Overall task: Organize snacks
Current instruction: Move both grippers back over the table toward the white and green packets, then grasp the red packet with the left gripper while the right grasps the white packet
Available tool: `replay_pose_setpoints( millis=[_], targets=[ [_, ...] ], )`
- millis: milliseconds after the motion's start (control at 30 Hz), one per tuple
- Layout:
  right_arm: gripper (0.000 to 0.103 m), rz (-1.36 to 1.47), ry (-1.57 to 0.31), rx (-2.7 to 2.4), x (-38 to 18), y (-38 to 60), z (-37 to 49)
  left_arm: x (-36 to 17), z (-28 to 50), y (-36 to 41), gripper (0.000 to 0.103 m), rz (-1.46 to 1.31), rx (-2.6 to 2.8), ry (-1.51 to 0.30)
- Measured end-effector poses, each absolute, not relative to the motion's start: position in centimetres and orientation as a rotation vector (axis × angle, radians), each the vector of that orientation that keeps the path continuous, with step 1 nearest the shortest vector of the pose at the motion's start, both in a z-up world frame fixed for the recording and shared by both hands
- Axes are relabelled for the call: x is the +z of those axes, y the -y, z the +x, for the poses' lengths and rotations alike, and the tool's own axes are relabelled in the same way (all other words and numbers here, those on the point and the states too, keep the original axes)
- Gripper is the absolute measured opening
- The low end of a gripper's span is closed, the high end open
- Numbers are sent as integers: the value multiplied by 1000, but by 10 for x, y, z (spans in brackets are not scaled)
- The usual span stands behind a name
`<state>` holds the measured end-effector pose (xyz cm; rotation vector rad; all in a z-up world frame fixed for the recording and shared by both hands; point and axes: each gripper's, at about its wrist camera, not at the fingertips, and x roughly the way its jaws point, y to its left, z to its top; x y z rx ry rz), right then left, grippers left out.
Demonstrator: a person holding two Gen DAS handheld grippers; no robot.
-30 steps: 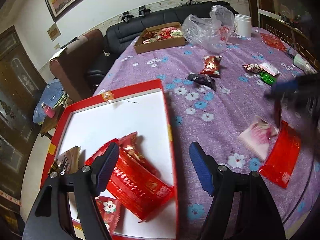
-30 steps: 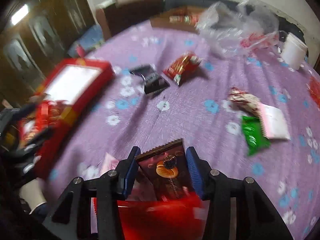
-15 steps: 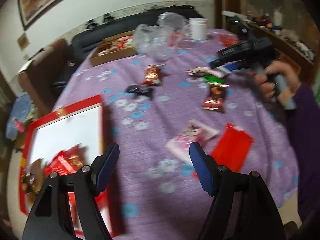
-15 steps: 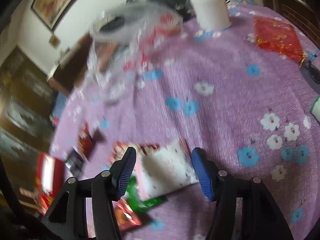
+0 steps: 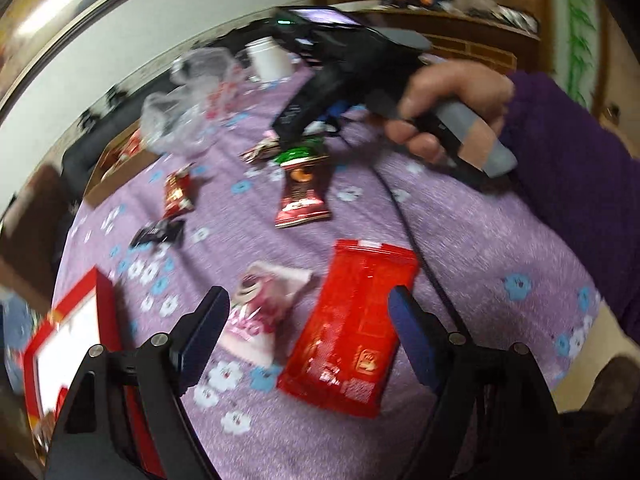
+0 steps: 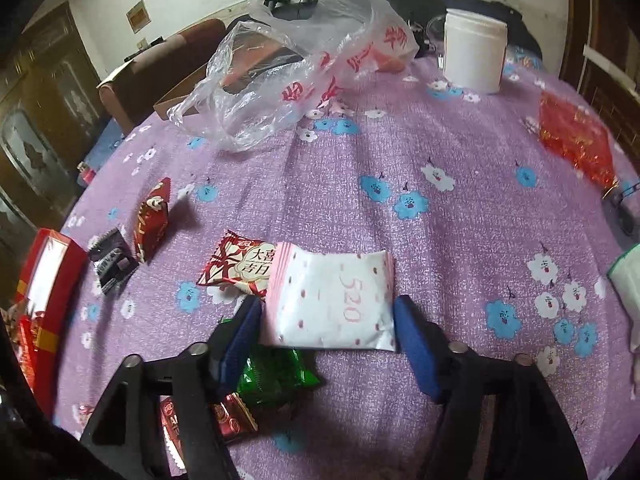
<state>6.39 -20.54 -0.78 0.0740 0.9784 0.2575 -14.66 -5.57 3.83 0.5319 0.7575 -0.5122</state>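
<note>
My left gripper (image 5: 308,336) is open and empty above a long red packet (image 5: 352,332), with a pink packet (image 5: 260,304) by its left finger. The red tray (image 5: 60,340) lies at the left. A brown snack packet (image 5: 302,196) lies farther off. My right gripper (image 6: 326,334) is open, its fingers on either side of a white-pink packet (image 6: 332,300); it also shows in the left wrist view (image 5: 320,120). A red-white candy packet (image 6: 240,266), a green packet (image 6: 276,376) and a brown packet (image 6: 216,420) lie beside it.
A clear plastic bag (image 6: 296,60), a white jar (image 6: 474,52) and a cardboard box (image 5: 116,160) stand at the back of the purple cloth (image 6: 460,216). A red packet (image 6: 150,224), a black packet (image 6: 112,264) and a red foil bag (image 6: 576,140) lie around.
My left gripper swung right from the tray to the red packet. My right gripper set down the brown packet and moved to the white-pink packet.
</note>
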Motion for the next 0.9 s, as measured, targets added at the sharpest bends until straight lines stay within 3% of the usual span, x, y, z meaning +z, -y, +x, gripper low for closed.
replay_pose_setpoints(
  millis=[267,533,567,600,633,900],
  targets=[
    [45,154,-982,289,-4,210,62,22,-133,69,82,593,-653,-822],
    [43,356,-1010,362,-7,230,69,23,-127,65,81,500,-739,-842],
    [43,370,-1011,359,-8,231,70,24,-128,64,76,491,-747,-842],
    [43,375,-1011,350,-8,233,71,24,-128,65,58,482,-755,-846],
    [43,379,-1012,345,-9,234,71,21,-124,66,49,462,-776,-893],
    [43,402,-1009,334,-11,239,74,21,-129,63,49,445,-769,-913]
  ],
)
